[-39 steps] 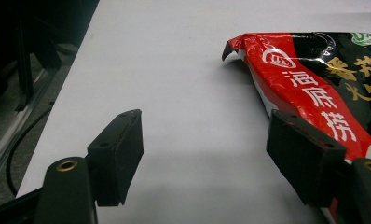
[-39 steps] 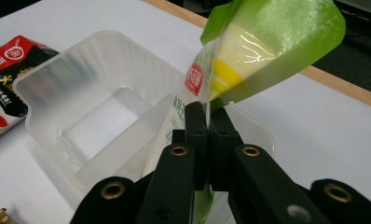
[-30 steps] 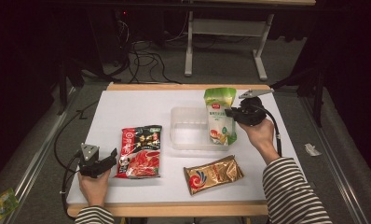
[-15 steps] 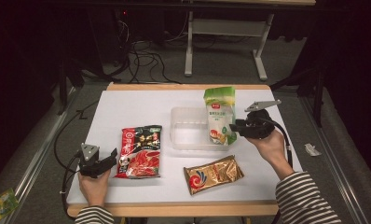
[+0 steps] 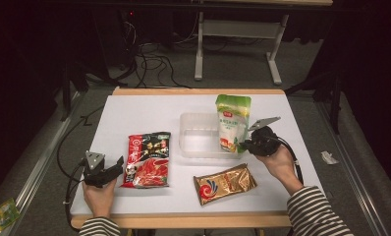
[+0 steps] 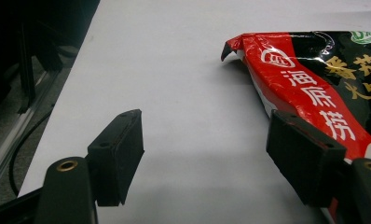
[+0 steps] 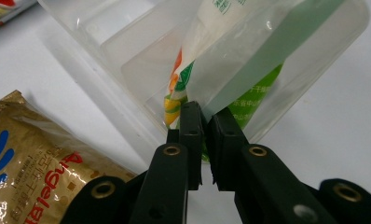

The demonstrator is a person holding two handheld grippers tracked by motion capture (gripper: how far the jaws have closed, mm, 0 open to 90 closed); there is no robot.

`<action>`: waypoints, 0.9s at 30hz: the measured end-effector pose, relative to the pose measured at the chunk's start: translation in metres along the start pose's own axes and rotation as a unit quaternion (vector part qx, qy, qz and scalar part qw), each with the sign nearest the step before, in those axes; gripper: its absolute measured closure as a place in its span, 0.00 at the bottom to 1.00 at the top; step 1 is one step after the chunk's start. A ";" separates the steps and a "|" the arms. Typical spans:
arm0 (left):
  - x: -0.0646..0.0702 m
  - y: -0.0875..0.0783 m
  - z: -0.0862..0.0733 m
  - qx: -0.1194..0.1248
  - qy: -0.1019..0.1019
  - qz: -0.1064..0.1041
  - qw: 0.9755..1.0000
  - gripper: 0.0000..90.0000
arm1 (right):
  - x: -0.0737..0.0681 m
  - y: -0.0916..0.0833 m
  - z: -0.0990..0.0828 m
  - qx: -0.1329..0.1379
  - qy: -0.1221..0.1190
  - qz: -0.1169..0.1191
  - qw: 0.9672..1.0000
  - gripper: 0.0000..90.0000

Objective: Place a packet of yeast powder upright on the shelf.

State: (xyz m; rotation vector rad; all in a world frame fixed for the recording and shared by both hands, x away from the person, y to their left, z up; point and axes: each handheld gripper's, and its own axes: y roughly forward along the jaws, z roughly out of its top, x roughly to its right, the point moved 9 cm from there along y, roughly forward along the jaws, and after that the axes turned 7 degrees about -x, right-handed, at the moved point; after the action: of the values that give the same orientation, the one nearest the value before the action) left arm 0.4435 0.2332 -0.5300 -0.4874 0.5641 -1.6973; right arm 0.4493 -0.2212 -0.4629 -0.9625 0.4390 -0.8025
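high view: white table [image 5: 134, 110] over grey floor [image 5: 233, 69]; left gripper [image 5: 116, 166] fingers spread, right gripper [image 5: 241, 145] pinching green pouch [image 5: 232, 123].

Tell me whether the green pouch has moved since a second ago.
Yes. The green pouch has shifted left, its bottom now inside the clear tub.

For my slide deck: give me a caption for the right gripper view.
Right gripper, jaws pinched on the edge of a green-and-white pouch standing in a clear plastic container, gold packet alongside.
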 end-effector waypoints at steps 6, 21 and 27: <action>0.000 0.000 0.000 0.000 0.001 0.000 1.000 0.31 | 0.000 0.012 -0.009 -0.019 0.000 0.000 1.000 0.97; 0.000 0.000 0.000 -0.003 0.002 -0.001 1.000 0.31 | -0.001 -0.005 -0.015 0.058 0.033 0.013 0.998 0.83; 0.000 0.000 -0.001 -0.006 0.004 -0.001 1.000 0.31 | 0.002 -0.017 -0.018 0.098 0.047 0.015 0.994 0.79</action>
State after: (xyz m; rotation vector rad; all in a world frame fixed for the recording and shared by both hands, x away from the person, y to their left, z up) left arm 0.4433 0.2332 -0.5308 -0.4899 0.5803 -1.6995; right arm 0.4318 -0.2380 -0.4576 -0.7374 0.4458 -0.8499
